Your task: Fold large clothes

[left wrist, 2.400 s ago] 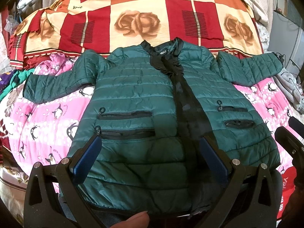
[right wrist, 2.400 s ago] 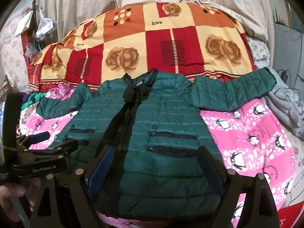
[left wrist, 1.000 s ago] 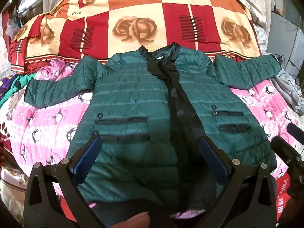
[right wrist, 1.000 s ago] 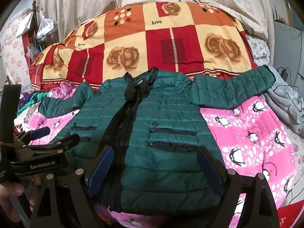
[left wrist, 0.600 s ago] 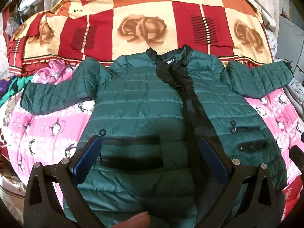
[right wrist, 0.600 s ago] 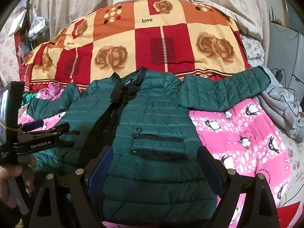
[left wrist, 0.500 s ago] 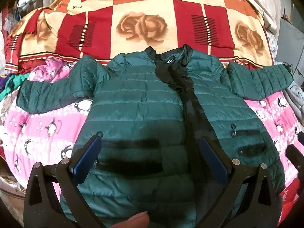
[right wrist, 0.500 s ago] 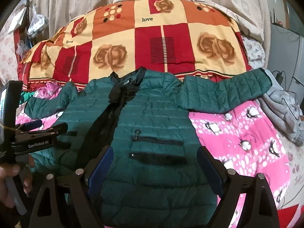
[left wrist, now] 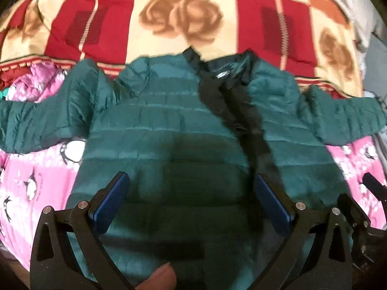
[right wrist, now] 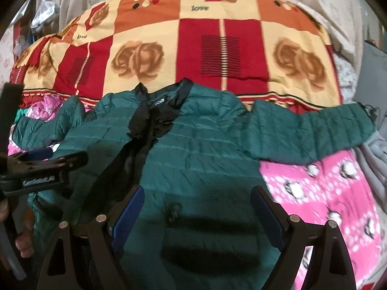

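Observation:
A dark green quilted puffer jacket [left wrist: 169, 130] lies face up on the bed, front open along a black strip, both sleeves spread out sideways. It also shows in the right wrist view [right wrist: 205, 149]. My left gripper [left wrist: 191, 193] is open and empty, hovering over the jacket's lower left front. My right gripper [right wrist: 197, 205] is open and empty over the lower right front, near a zip pocket. The left gripper [right wrist: 43, 166] shows at the left edge of the right wrist view, the right gripper's fingers [left wrist: 350, 203] at the right edge of the left wrist view.
The jacket lies on a pink penguin-print blanket [right wrist: 326, 193]. A red and cream rose-pattern quilt [right wrist: 217, 43] is heaped behind the collar. Grey clothing [right wrist: 377, 154] lies at the far right. Cluttered items stand at the far left.
Both grippers have moved forward and lower over the jacket, which now fills more of each view. Both stay open and empty. The jacket has not moved.

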Available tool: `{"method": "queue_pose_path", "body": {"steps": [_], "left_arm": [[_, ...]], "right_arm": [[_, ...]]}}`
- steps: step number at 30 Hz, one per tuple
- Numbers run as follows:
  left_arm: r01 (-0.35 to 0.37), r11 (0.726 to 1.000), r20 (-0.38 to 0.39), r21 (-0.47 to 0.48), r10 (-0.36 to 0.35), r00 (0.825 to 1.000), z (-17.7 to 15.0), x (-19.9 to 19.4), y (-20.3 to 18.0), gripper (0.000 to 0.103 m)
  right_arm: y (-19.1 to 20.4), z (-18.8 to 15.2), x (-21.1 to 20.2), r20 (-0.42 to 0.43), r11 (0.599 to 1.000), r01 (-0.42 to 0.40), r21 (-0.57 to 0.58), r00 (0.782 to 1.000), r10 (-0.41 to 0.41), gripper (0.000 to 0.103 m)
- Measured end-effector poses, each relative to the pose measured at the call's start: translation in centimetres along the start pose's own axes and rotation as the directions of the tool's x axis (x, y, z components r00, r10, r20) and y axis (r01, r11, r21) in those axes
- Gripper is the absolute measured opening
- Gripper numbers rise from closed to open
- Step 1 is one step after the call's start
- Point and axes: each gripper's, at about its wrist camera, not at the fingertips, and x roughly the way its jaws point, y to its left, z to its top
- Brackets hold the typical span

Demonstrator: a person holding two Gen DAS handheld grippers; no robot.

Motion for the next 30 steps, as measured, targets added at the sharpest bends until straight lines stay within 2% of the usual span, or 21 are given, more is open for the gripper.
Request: {"method": "queue_pose_path", "body": {"steps": [1,4,9,11,16,30], "left_arm": [[-0.028,1.000,-0.022,0.002,0.028,0.999,0.1,1.1,0.2,0.103],[-0.047,0.999,-0.092,0.004,0.047,0.995,-0.2,3.2,0.7,0.103],[-0.094,0.994,-0.104,0.055,0.099,0.990,-1.0,3.9,0.1,0.103],[-0.102,0.993,-0.106,0.060,0.108,0.988,-1.1,4.1,0.1,0.103],[-0.138,0.986,-0.082,0.094,0.146,0.986,-1.4,4.1,-0.5,0.103],[-0.092,0.994,-0.067,0.055,0.095,0.993,-1.7,3.8,-0.1,0.103]], "right_arm": [[0.2,0.3,1.3,-0.011,1.000,0.001,0.001,1.000,-0.001,0.088],[0.3,0.6,3.9,-0.046,1.000,-0.010,0.023,0.999,0.011,0.088],[0.0,-0.1,7.1,-0.066,0.999,0.030,0.021,0.997,-0.028,0.088],[-0.3,-0.9,8.2,-0.090,0.999,0.024,0.028,0.996,-0.021,0.088],[-0.2,-1.8,8.9,-0.056,0.999,0.048,0.020,0.997,-0.047,0.090],[-0.5,-2.4,8.7,-0.022,0.998,0.045,0.033,0.999,-0.044,0.093]]}}
